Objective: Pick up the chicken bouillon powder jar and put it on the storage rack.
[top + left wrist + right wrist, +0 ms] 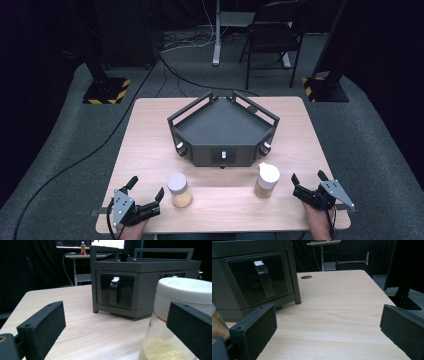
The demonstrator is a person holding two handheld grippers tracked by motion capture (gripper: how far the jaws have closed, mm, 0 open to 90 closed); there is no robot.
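Left gripper (pixel 146 190) and right gripper (pixel 308 177), jaws apart, rest at the table's (pixel 150 145) near edge, flanking two lidded jars (pixel 179 190) before a grey drawer cabinet (pixel 222 131).

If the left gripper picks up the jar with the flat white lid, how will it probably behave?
The jar looks rigid and clear, so the left gripper may slip on its smooth wall. It appears partly filled with yellow powder, so probably light, with low weight helping it stay upright.

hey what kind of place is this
Probably a lab or recording studio: a lone wooden table on grey carpet, black curtains around it, stand bases with hazard stripes, cables across the floor.
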